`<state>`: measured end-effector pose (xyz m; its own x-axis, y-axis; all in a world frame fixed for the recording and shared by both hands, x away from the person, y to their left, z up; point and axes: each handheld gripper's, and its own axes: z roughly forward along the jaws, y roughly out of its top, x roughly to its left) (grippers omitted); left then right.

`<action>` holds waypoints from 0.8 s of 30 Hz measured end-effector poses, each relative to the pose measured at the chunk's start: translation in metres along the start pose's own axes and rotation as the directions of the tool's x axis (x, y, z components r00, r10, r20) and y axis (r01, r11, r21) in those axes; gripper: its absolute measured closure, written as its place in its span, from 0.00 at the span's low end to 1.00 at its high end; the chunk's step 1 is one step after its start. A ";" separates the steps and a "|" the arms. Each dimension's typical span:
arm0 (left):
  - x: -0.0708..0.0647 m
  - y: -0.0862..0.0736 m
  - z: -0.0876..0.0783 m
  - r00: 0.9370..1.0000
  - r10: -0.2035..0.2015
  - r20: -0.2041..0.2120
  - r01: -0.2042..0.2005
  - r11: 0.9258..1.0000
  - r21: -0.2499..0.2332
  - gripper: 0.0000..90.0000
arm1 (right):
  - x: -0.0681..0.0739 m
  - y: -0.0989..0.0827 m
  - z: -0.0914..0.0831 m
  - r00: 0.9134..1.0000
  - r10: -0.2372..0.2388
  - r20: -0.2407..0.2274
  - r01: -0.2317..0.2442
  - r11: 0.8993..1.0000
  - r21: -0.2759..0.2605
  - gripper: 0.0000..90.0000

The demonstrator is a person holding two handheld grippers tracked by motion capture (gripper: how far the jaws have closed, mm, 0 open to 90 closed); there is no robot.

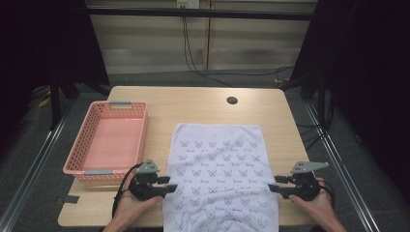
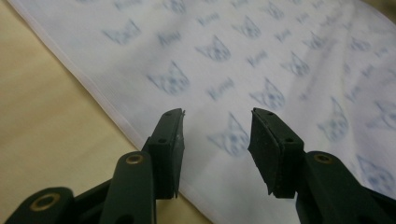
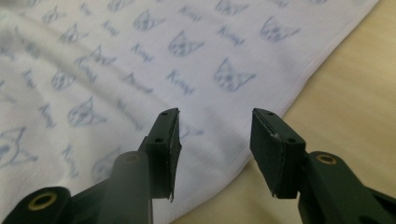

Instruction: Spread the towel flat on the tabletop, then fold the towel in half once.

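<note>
Between the two grippers lay the towel [image 1: 220, 174], flat on the table [image 1: 193, 104]. Left gripper [image 1: 167, 185] and right gripper [image 1: 274, 188] stood released, jaws parted over its side edges, nothing pinched. Step judged: approach to grasp for folding. Next move calls for lowering each tool onto its edge and clenching. Beyond the left gripper sat a basket [image 1: 80, 145].

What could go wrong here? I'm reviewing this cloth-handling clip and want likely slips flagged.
Both the left gripper and the right gripper stand open at the towel's side edges, nothing pinched, so a closing jaw might catch only the thin hem and slip. The towel's near end is wrinkled and hangs over the table edge; uneven pulls could skew it.
</note>
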<state>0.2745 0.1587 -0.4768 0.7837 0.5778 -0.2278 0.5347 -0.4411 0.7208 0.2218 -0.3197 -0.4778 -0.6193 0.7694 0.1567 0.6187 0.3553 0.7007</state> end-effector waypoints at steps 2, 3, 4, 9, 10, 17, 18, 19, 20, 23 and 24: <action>0.005 0.009 0.006 1.000 0.020 -0.008 -0.020 1.000 -0.009 0.61 | -0.004 0.005 0.001 1.000 0.008 0.014 -0.008 1.000 -0.028 0.59; 0.009 0.014 0.009 1.000 0.005 -0.011 -0.005 1.000 -0.017 0.61 | -0.006 0.008 0.002 1.000 0.013 0.017 -0.012 0.999 -0.032 0.58; 0.014 0.018 0.013 1.000 -0.010 -0.010 0.010 1.000 -0.017 0.61 | -0.007 0.010 0.004 1.000 0.007 0.023 -0.006 0.999 -0.042 0.57; 0.030 0.030 0.035 0.999 -0.018 -0.041 0.018 1.000 -0.001 0.60 | -0.017 0.026 0.020 1.000 0.004 0.014 -0.003 0.999 -0.045 0.56; 0.033 0.032 0.039 0.999 -0.019 -0.049 0.019 1.000 0.000 0.60 | -0.018 0.029 0.025 1.000 0.003 0.009 -0.003 0.999 -0.041 0.56; 0.040 0.033 0.057 0.995 -0.021 -0.093 0.024 0.999 0.028 0.62 | -0.033 0.047 0.064 0.999 -0.023 0.035 0.022 1.000 0.020 0.56; 0.040 0.033 0.058 0.996 -0.022 -0.086 0.024 0.999 0.021 0.60 | -0.036 0.048 0.067 0.999 -0.016 0.042 0.015 1.000 0.017 0.57; 0.040 0.031 0.057 0.996 -0.011 -0.090 0.012 1.000 0.017 0.60 | -0.039 0.049 0.069 0.999 -0.012 0.041 0.011 1.000 0.016 0.58; 0.039 0.030 0.057 0.995 0.007 -0.096 -0.006 1.000 0.014 0.60 | -0.040 0.049 0.071 0.998 -0.023 0.062 0.021 0.999 0.027 0.60; 0.036 0.029 0.056 0.995 0.036 -0.096 -0.034 0.999 0.031 0.63 | -0.036 0.045 0.069 0.994 -0.053 0.100 0.050 0.998 0.038 0.75; 0.035 0.028 0.055 0.995 0.046 -0.093 -0.043 0.998 0.037 0.69 | -0.035 0.044 0.068 0.993 -0.052 0.104 0.048 0.998 0.032 0.80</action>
<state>0.3344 0.1291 -0.5002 0.7748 0.6181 -0.1328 0.5120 -0.4902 0.7054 0.3030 -0.2948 -0.4999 -0.5968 0.8010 0.0472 0.6030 0.4088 0.6851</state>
